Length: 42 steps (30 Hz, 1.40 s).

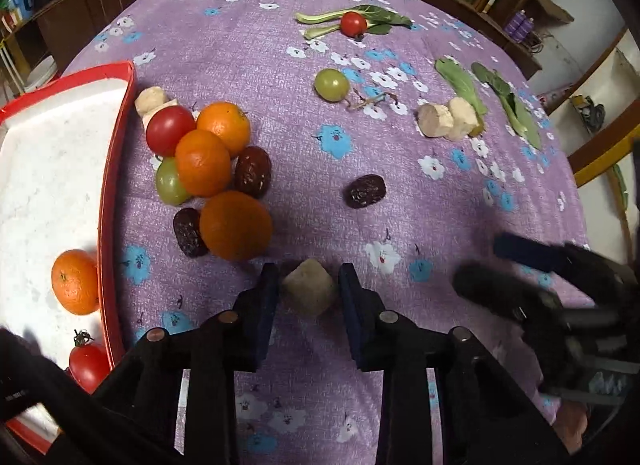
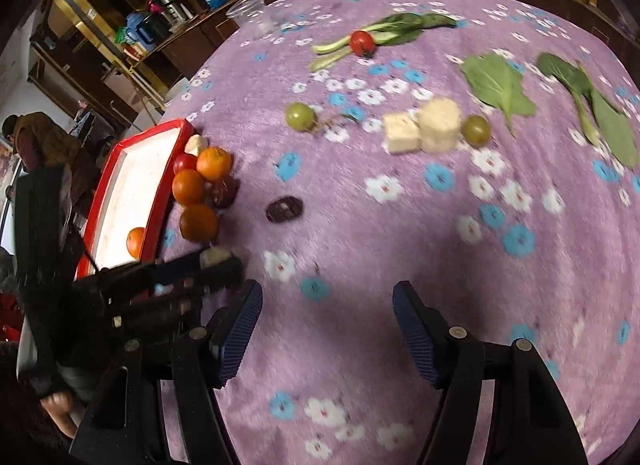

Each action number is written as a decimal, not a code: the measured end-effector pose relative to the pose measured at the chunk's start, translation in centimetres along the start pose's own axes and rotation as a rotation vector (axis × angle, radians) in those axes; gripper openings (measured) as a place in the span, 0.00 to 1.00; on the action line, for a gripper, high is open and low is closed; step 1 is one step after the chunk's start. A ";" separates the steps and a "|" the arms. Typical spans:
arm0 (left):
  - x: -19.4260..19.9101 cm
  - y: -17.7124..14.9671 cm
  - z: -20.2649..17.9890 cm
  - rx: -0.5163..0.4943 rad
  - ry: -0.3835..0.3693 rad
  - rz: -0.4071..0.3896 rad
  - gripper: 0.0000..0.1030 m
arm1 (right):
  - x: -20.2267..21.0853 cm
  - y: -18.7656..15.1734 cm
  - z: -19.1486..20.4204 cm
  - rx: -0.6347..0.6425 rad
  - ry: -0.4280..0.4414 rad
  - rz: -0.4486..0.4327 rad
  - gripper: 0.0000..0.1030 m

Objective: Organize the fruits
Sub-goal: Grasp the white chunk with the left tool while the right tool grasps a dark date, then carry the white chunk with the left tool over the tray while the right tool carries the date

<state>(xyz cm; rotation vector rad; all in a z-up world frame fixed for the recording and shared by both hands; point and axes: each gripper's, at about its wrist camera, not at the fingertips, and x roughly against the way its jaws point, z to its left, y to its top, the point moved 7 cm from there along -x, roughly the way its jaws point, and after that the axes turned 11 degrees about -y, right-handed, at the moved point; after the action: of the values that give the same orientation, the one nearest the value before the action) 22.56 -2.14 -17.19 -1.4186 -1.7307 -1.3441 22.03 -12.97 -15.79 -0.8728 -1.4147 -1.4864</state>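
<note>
1. Because the left gripper (image 1: 308,293) in the left wrist view closes on the pale chunk (image 1: 308,292) with only its blue pads (image 1: 267,293) near a corner on each side, the grip looks marginal. The left pad touches the chunk; whether the right pad does I cannot tell, so call it a light grasp. The chunk could twist or drop if lifted fast.
2. Seen here, the chunk sits corner-up like a diamond, with no clear long axis; one diagonal runs across the fingers, the other along them, away from the camera.
3. Just ahead lies the fruit pile: the nearest orange (image 1: 236,225) and a dark date (image 1: 189,231) beside the red tray (image 1: 116,169). A swing toward the tray could knock these and roll them.
4. The tray already holds an orange (image 1: 75,282) and a tomato (image 1: 89,365); a dropped chunk could strike them.
5. As the right wrist view shows, the right gripper (image 2: 327,329) hangs released and empty above the purple cloth (image 2: 400,249), fingers wide apart.
6. From this side the chunk (image 2: 214,256) appears between the left gripper's fingers, near the tray's corner (image 2: 160,193). Blur hides its tilt.
7. A lone date (image 2: 285,208) lies apart from the pile, in neither gripper's way.
</note>
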 end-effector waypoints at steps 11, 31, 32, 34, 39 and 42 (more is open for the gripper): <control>2.7 -2.1 0.5 0.021 -0.100 0.004 0.27 | -3.7 4.2 3.1 0.054 0.009 0.081 0.55; 3.8 -3.0 1.7 0.035 -0.116 -0.011 0.27 | -5.8 4.8 5.1 0.072 -0.095 0.088 0.27; 3.9 -2.9 1.6 0.034 -0.114 -0.010 0.27 | -5.8 4.8 5.2 0.081 -0.099 0.097 0.27; 4.1 -2.9 1.6 0.035 -0.112 -0.013 0.27 | -5.7 4.6 5.3 0.099 -0.123 0.105 0.27; 4.8 -3.1 1.4 0.020 -0.100 -0.004 0.27 | -5.1 3.7 5.2 0.112 -0.121 0.135 0.27; 5.3 -3.2 1.3 0.006 -0.094 -0.003 0.27 | -3.8 3.1 5.3 0.112 -0.102 0.126 0.27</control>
<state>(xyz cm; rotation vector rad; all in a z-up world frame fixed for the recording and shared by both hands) 18.12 1.35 -14.27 -1.4976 -1.7956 -1.2918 25.85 -7.14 -17.58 -0.9616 -1.4741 -1.2719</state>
